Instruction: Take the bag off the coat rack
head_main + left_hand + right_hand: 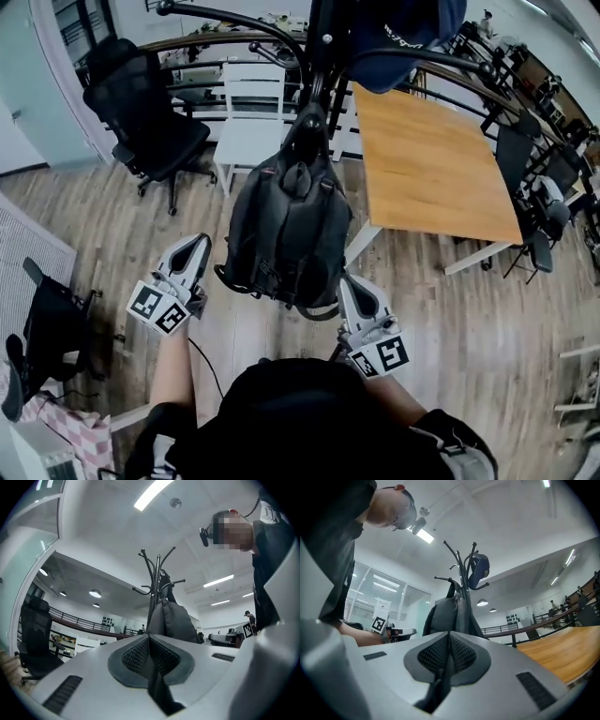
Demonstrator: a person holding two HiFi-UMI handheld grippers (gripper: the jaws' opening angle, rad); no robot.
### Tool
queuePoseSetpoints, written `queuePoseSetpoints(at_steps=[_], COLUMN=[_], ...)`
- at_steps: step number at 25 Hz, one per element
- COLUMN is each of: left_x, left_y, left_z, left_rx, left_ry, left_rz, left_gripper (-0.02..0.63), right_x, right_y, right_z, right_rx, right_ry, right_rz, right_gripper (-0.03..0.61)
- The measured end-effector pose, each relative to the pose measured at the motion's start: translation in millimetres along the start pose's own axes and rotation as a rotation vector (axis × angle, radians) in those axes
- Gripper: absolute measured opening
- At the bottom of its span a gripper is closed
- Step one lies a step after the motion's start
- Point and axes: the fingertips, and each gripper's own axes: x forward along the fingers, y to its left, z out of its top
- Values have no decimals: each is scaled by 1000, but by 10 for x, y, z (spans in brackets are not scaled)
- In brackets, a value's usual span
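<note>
A black backpack [289, 225] hangs by its top loop from a black coat rack [319, 56], straight in front of me. A navy cap [403, 33] hangs on another hook. My left gripper [199, 242] is shut and empty, just left of the bag's lower part and apart from it. At the bag's lower right corner my right gripper [349, 279] is also shut and holds nothing. In the left gripper view the bag [173, 618] and rack [154, 578] rise beyond the shut jaws. The right gripper view shows the bag [450, 613], rack [464, 564] and cap [479, 571].
A wooden table [431, 169] stands right of the rack. A black office chair [150, 122] and a white chair [251, 112] are behind on the left. Another dark chair [52, 328] is at my left. More chairs [539, 216] line the table's right side.
</note>
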Motion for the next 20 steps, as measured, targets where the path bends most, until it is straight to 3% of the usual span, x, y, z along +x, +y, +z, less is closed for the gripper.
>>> queuePoseSetpoints(at_steps=[6,9,12,13,15,20], left_x=[185,230,259,262,257,347], left_y=[131,107,81,75,57,-17], left_z=[-54,-102,-142,-158,-188,-198], left_rx=[-13,-14,-8,-9,-11,-8], left_ry=[18,40,61,66,77,95], left_rz=[-54,-93,-142,-154,-172,-227], left_gripper=[22,99,103,107,117,147], right_x=[24,18,50,69,106,229], right_y=[-100,-129,-136,-136,-125,-121], right_z=[19,4,-35,-41,-37,-49], right_rx=[-1,4,20,21,17,-3], right_ry=[1,7,11,11,18,83], right_rz=[-93,-138,-158,-161,-164,-158], right_gripper=[34,35,37,43,124,153])
